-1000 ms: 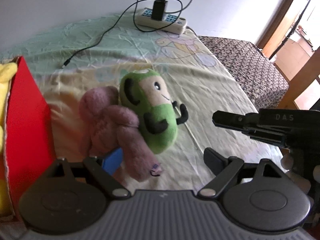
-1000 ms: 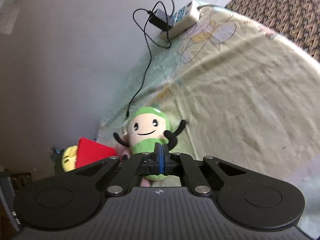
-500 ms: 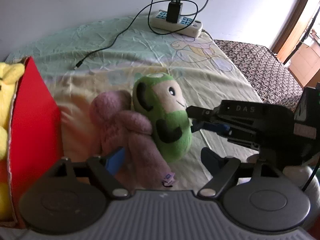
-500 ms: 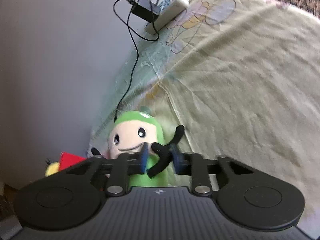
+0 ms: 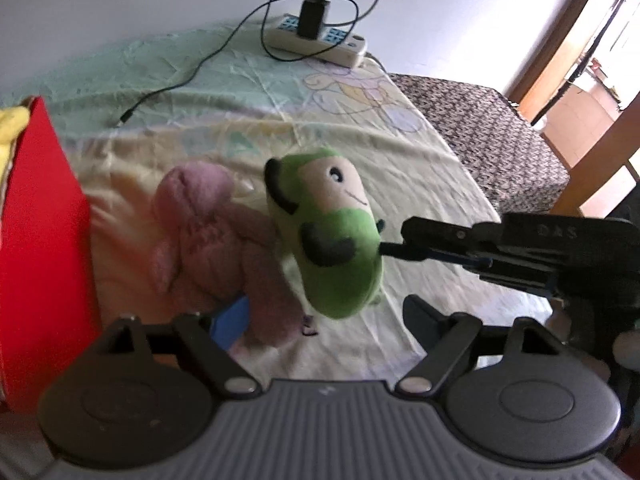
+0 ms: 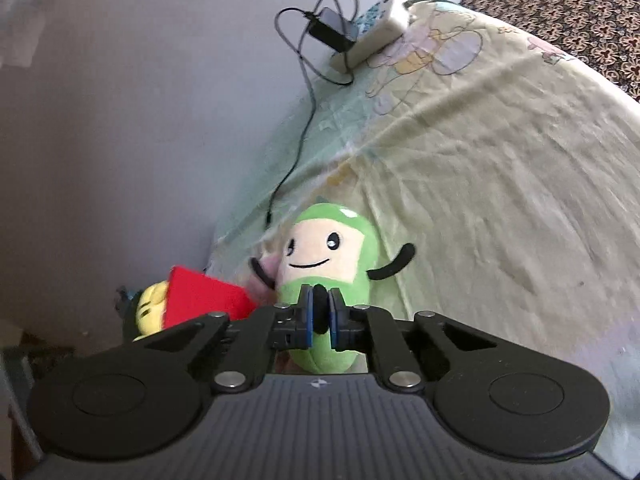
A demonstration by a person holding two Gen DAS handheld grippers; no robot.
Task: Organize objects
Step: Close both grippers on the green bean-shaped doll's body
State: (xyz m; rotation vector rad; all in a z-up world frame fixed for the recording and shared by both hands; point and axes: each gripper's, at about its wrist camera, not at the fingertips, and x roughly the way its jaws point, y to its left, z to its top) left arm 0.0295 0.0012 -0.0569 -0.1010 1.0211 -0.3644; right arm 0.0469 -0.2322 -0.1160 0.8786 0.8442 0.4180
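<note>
A green plush toy [image 5: 328, 236] with a cream face and black limbs hangs a little above the bed sheet; it also shows in the right wrist view [image 6: 326, 264]. My right gripper [image 6: 319, 318] is shut on one of its black limbs, and shows in the left wrist view [image 5: 404, 242] coming in from the right. A pink plush toy [image 5: 212, 236] lies on the sheet left of the green one. My left gripper [image 5: 324, 322] is open, its blue left pad against the pink toy's lower part. A red box [image 5: 40, 248] stands at the left with a yellow plush [image 6: 150, 308] in it.
A white power strip [image 5: 320, 40] with a black charger and a loose cable lies at the far end of the sheet [image 5: 420, 168], by the wall. A dark patterned mat [image 5: 480, 136] lies right of the bed. A wooden door frame is at the far right.
My right gripper opened around the green toy's black limb, then shut on it and lifted the toy. The left gripper stayed open by the pink toy.
</note>
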